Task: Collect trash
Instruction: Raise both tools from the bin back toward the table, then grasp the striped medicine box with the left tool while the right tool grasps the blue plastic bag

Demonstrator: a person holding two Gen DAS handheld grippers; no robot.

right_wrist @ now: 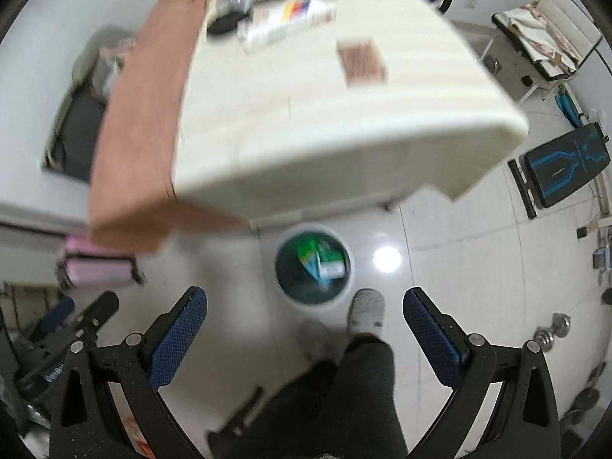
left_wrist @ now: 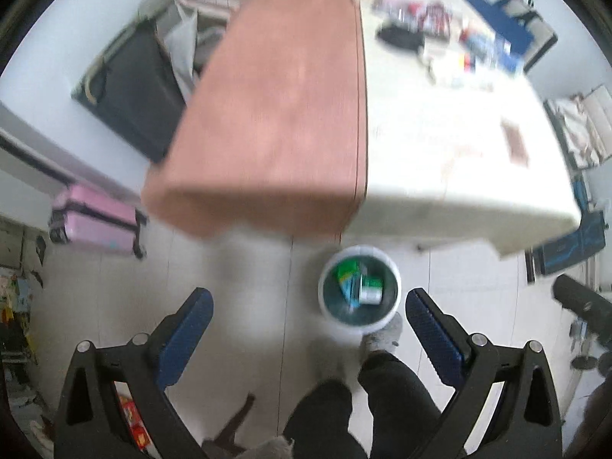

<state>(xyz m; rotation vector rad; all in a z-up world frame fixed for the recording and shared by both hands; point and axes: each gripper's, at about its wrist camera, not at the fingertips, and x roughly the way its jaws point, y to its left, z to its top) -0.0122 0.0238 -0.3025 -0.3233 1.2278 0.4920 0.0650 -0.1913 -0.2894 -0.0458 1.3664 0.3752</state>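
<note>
Left gripper [left_wrist: 308, 306] spread wide, blue-padded fingers [left_wrist: 191, 329] at 7 and 5 o'clock of the left wrist view, nothing between them. Right gripper [right_wrist: 304, 306] likewise released, blue pads [right_wrist: 179, 336] far apart and bare; left tool's black frame [right_wrist: 76, 329] visible at 8 o'clock of the right wrist view. Between each pair of fingers, on the pale tiled floor [left_wrist: 478, 287], a round white trash bin [left_wrist: 396, 267] with dark liner, seen from above, just past centre toward 6 o'clock; inside it, green and white packaging [left_wrist: 357, 281], details blurred. Same bin [right_wrist: 346, 244] in the right wrist view, holding the same trash [right_wrist: 321, 258]. Touching or just beside the bin's near rim, a grey-socked foot [right_wrist: 366, 311] on a dark trouser leg [right_wrist: 363, 394]. Beyond the bin, toward 12 o'clock, the near edge of a cream table [left_wrist: 459, 160], abutted on its 9 o'clock side by a reddish-brown table [left_wrist: 267, 114]. On the cream top, a small brown patterned rectangle [right_wrist: 361, 61] lying alone near the 1 o'clock side; at the far end, a blurred clutter of packets and a black object [left_wrist: 399, 36], not identifiable. At 9 o'clock, a pink suitcase [left_wrist: 95, 220] on the floor; at 10 o'clock, a dark open case [left_wrist: 134, 91] against the wall. At 3 o'clock of the right wrist view, a black bench with blue lines [right_wrist: 566, 164]; bright ceiling-light reflection [right_wrist: 386, 258] on the tiles beside the bin.
</note>
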